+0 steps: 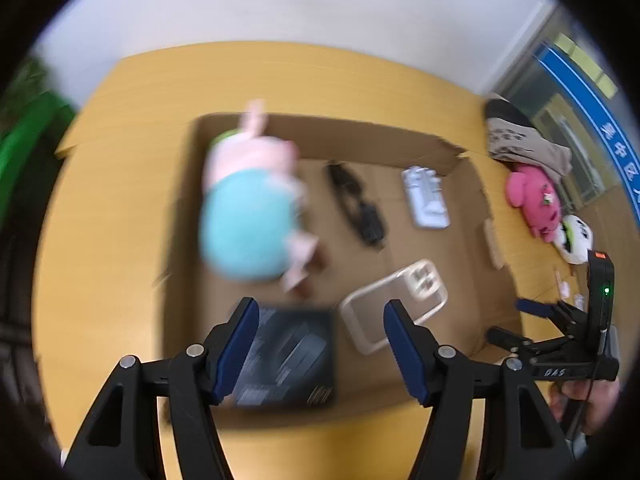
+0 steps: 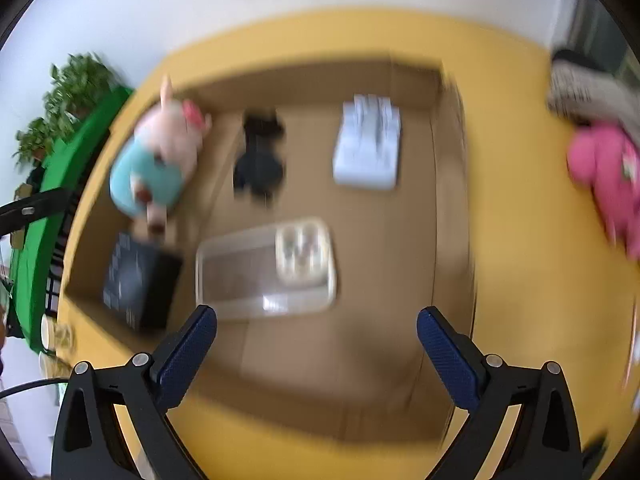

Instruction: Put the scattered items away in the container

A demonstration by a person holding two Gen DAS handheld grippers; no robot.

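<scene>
While both views are motion-blurred, the layout reads well enough for notes.

Container: shallow brown cardboard box (image 2: 448, 184) with low walls, sitting on the yellow wooden table (image 1: 120, 216).
Already in box: pink pig plush in a light-blue dress (image 1: 248, 216), black cable with plug (image 1: 356, 208), white ribbed packet (image 2: 368, 144), clear plastic tray-like case (image 2: 268, 268), black printed carton (image 2: 136, 280).
Still outside: magenta plush toy (image 1: 532, 200), lying on the table beyond the box's right wall, touching a white-and-green ball-like toy (image 1: 574, 238); a grey-beige printed cloth bag (image 1: 520, 140) rests just behind it.
Handling (judgement): magenta plush looks soft, light, not fragile and not slippery; pinch a thick fold of the body rather than a limb. Ball-like toy may roll if nudged.
Left gripper (image 1: 320, 348): jaws spread, nothing between them, hovering above the near part of the box.
Right gripper (image 2: 316, 352): jaws wide apart, empty, above the box's near right area.
Obstacles: right box wall stands between the grippers and the magenta plush; cloth bag crowds it from behind; small white bits near the ball are too blurred to identify.
</scene>
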